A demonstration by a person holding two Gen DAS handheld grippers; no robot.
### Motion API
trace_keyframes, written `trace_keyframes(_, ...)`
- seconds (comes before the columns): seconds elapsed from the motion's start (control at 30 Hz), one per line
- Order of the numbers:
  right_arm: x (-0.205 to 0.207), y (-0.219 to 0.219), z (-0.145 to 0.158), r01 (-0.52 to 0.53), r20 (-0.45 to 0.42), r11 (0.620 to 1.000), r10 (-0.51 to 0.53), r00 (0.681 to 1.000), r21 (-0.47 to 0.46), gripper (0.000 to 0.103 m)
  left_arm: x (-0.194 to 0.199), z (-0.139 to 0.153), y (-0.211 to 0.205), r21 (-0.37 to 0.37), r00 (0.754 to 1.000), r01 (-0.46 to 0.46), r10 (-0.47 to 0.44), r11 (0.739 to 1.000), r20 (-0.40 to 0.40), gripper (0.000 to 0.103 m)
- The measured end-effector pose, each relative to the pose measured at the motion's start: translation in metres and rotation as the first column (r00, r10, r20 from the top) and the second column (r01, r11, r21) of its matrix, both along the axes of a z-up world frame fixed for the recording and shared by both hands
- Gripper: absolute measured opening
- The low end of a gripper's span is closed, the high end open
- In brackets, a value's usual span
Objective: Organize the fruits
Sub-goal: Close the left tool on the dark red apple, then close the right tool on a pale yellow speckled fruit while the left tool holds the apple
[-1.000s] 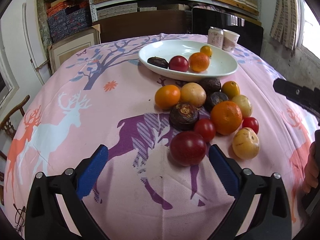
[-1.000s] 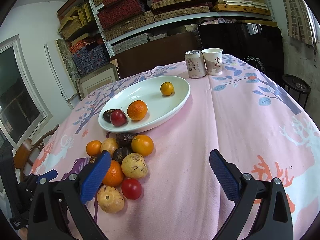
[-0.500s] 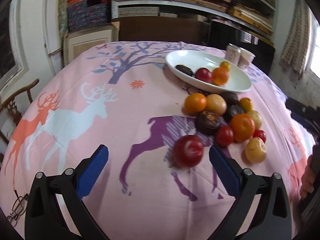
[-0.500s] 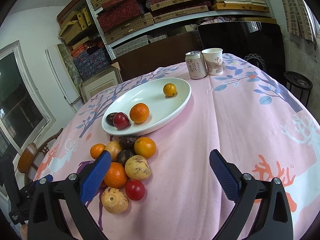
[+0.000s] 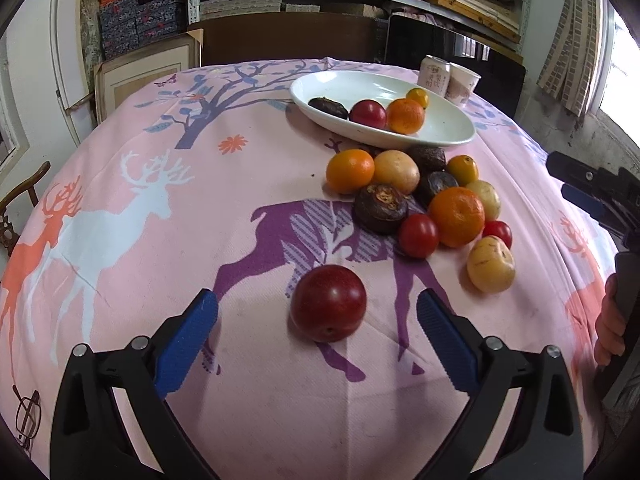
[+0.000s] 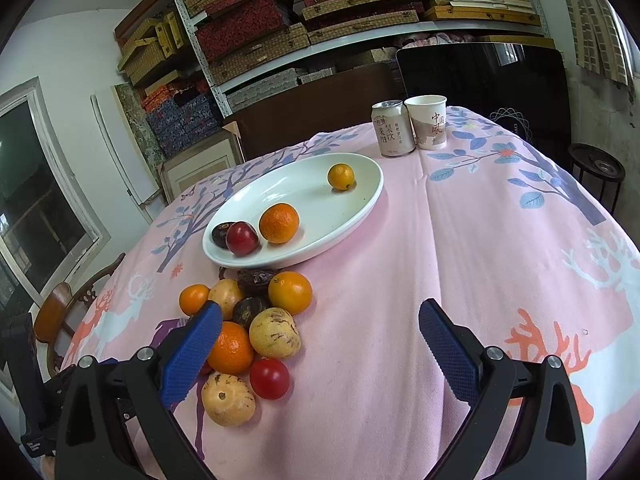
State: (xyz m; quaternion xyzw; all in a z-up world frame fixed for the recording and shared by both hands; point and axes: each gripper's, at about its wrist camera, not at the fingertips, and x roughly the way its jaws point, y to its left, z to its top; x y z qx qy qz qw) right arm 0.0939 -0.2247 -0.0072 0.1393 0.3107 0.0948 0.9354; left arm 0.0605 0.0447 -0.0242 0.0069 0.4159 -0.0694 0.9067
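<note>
Fruit lies in a loose heap on the pink tablecloth (image 5: 248, 408) in the left wrist view, just short of the white plate (image 5: 452, 132) that sits toward the table's far edge. One dark red plum (image 5: 328, 309) rests alone, nearer than the heap, between the blue pads of the left gripper (image 5: 317, 312). The jaws are closing, yet both pads stand clear of the plum and nothing is grasped. The heap holds an orange (image 5: 457, 217), a smaller orange (image 5: 350, 171), a tomato (image 5: 418, 236), a dark wrinkled fruit (image 5: 381, 209) and a yellow speckled fruit (image 5: 490, 264). On the plate lie a dark fruit (image 5: 328, 108), a red plum (image 5: 368, 114), an orange and a small one behind it. A can (image 5: 434, 76) and a paper cup (image 5: 462, 82) stand at the far edge. Spectacles (image 5: 26, 420) lie at the near left edge. At the right edge, a hand (image 5: 610, 328) holds the other tool.

In the right wrist view, the right gripper (image 6: 320, 332) hangs released over bare cloth, its pads wide apart and holding nothing. The heap lies to its left, with the left pad in front of an orange (image 6: 232, 348). A tomato (image 6: 270, 378) and two yellow speckled fruits sit close by. The plate (image 6: 352, 216) lies beyond the heap, toward the table's far left. It carries a small orange (image 6: 341, 177), a larger orange (image 6: 279, 223), a plum and a dark fruit. The can (image 6: 392, 129) and cup (image 6: 428, 128) stand touching at the far edge.
</note>
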Motion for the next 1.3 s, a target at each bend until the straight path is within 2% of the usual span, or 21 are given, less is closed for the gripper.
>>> trace_keyframes(0.07,0.001,0.000,0.000,-0.002,-0.002,1.000,0.002,1.000,-0.003,0.099,0.000,-0.001,0.001,-0.021,1.000,0.015,-0.015,1.000,-0.015,0.072)
trace_keyframes(0.17,0.001,0.001,0.000,-0.004,-0.003,1.000,0.004,1.000,-0.008,0.099,0.005,-0.008,0.005,-0.057,0.998,0.014,-0.018,0.998,-0.059,0.055)
trace_keyframes(0.3,0.001,0.002,-0.001,-0.005,-0.004,1.000,0.005,1.000,-0.010,0.099,0.005,-0.007,0.006,-0.076,0.998,0.020,-0.024,0.997,-0.056,0.053)
trace_keyframes(0.37,0.001,0.002,-0.001,-0.005,-0.004,1.000,0.005,1.000,-0.013,0.099,0.006,-0.008,0.002,-0.067,0.998,0.030,-0.034,0.997,-0.061,0.048)
trace_keyframes(0.5,0.002,0.003,-0.003,-0.008,-0.007,1.000,0.007,1.000,-0.024,0.099,0.011,-0.009,0.003,-0.078,0.997,0.024,-0.030,0.997,-0.067,0.047)
trace_keyframes(0.53,0.003,0.004,-0.003,-0.011,-0.008,1.000,0.011,1.000,-0.026,0.099,0.011,-0.009,0.004,-0.081,0.998,0.020,-0.025,0.997,-0.065,0.043)
trace_keyframes(0.57,0.002,0.005,-0.004,-0.020,-0.011,0.999,0.020,1.000,-0.031,0.099,0.011,-0.009,0.005,-0.087,0.998,0.017,-0.023,0.996,-0.066,0.037)
trace_keyframes(0.67,-0.001,0.011,-0.003,-0.061,-0.011,0.997,0.061,0.998,-0.045,0.099,0.012,-0.009,0.009,-0.106,0.997,0.011,-0.019,0.994,-0.069,0.037)
trace_keyframes(0.8,-0.019,0.029,-0.001,-0.152,0.013,0.984,0.154,0.988,-0.090,0.098,0.010,-0.006,0.011,-0.079,0.999,-0.013,0.009,0.997,-0.054,0.037)
trace_keyframes(0.97,-0.039,0.064,-0.006,-0.281,0.000,0.937,0.287,0.958,-0.209,0.078,0.012,-0.008,0.013,-0.072,0.998,-0.025,0.021,0.997,-0.061,0.037)
trace_keyframes(1.07,-0.045,0.081,-0.009,-0.347,-0.020,0.902,0.354,0.935,-0.259,0.072,0.012,-0.008,0.013,-0.069,0.998,-0.025,0.021,0.997,-0.060,0.037)
trace_keyframes(1.13,-0.043,0.082,-0.011,-0.356,-0.040,0.900,0.358,0.933,-0.251,0.067,0.012,-0.008,0.012,-0.065,0.998,-0.025,0.021,0.998,-0.059,0.037)
trace_keyframes(1.2,-0.038,0.080,-0.014,-0.370,-0.072,0.903,0.363,0.929,-0.217,0.054,0.012,-0.009,0.011,-0.060,0.998,-0.025,0.022,0.998,-0.058,0.037)
trace_keyframes(1.23,-0.037,0.080,-0.015,-0.381,-0.085,0.901,0.372,0.925,-0.206,0.043,0.012,-0.009,0.010,-0.057,0.998,-0.025,0.022,0.998,-0.058,0.038)
trace_keyframes(1.3,-0.038,0.083,-0.017,-0.397,-0.094,0.894,0.386,0.918,-0.208,0.039,0.013,-0.010,0.010,-0.054,0.998,-0.024,0.021,0.998,-0.062,0.039)
